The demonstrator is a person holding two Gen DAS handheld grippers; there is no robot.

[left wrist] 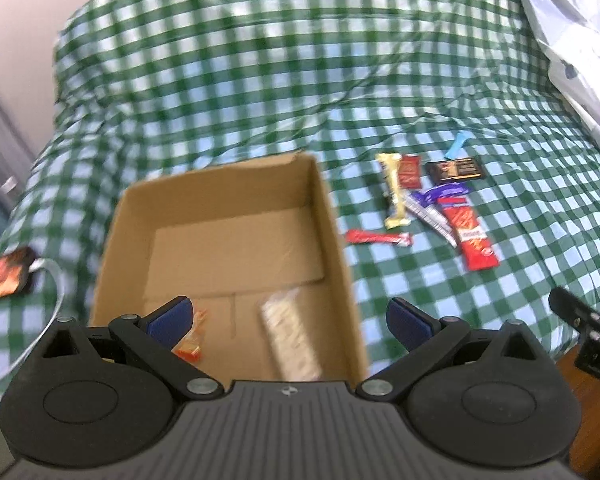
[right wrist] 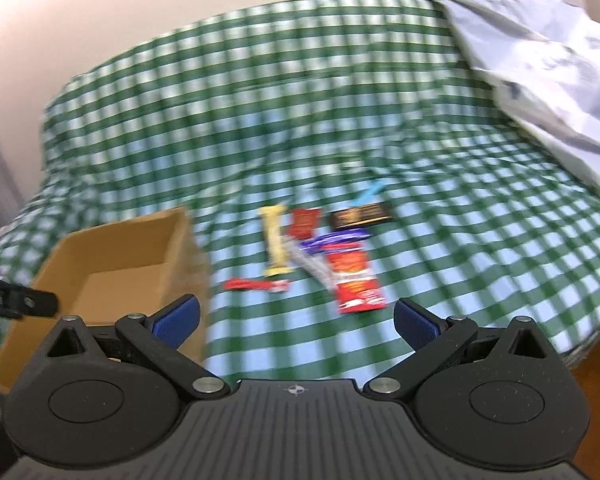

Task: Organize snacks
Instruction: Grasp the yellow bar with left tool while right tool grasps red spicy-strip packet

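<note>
Left wrist view: the left claw (left wrist: 288, 316) is held spread over the box (left wrist: 332, 216). Snacks (left wrist: 424, 204) are left on the bed beside it, so the spread right claw (right wrist: 296, 320) is aimed there.

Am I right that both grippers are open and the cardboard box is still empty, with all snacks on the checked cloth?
Not quite. The cardboard box already holds two snacks: a pale wrapped bar and a small orange packet, seen in the left wrist view. Both grippers are open.
</note>
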